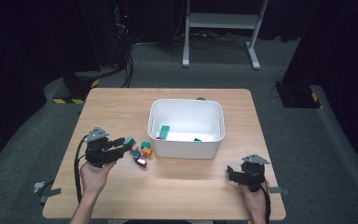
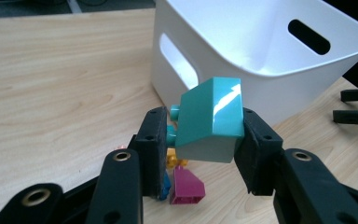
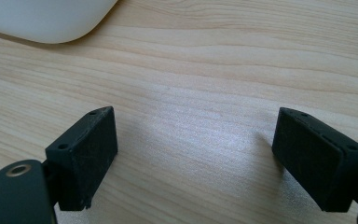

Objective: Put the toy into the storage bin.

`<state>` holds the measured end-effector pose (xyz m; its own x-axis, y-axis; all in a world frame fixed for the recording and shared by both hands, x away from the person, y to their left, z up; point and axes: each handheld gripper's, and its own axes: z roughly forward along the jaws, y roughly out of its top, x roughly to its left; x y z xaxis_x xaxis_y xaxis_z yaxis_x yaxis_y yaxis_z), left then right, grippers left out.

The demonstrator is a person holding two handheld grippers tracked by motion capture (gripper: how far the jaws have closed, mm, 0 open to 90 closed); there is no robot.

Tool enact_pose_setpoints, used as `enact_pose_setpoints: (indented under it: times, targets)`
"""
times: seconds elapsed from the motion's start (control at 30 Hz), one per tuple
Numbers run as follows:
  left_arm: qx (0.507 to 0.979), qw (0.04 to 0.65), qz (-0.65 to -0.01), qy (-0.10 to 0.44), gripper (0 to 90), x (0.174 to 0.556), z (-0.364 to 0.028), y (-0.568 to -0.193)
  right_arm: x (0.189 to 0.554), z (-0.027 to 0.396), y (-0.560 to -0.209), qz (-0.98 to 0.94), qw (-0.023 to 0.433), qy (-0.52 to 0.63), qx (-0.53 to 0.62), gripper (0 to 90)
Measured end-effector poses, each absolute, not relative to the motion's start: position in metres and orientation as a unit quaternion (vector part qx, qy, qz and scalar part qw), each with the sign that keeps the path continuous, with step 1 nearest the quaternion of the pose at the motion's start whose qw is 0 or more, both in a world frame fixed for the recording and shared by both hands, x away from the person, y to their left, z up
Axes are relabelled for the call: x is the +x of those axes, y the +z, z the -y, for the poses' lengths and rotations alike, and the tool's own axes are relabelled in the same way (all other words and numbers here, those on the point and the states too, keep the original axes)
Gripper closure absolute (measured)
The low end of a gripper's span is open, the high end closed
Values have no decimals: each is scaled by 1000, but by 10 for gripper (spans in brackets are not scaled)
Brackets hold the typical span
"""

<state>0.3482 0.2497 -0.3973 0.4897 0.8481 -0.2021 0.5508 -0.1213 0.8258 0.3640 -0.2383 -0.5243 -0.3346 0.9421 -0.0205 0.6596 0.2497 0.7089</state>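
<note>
Left tongs (image 2: 200,135), teal block (image 2: 209,119) studs leftward

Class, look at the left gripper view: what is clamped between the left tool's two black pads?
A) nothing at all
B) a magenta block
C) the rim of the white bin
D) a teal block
D: the left tool has its pads pressed on both sides of the teal block, held off the table in front of the white bin.

The left claw (image 1: 123,144) sits at the lower left of the high view, its black jaws clamped and pointing right, forearm entering from the bottom edge. The right claw (image 1: 235,175) rests at the lower right, jaws spread wide apart.
</note>
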Motion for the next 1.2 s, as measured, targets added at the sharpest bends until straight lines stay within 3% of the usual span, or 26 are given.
enact_pose_setpoints:
  times: [1.2]
  targets:
    - [759, 469, -426, 152, 574, 394, -211, -362, 364, 238, -524, -755, 228, 308, 532, 138]
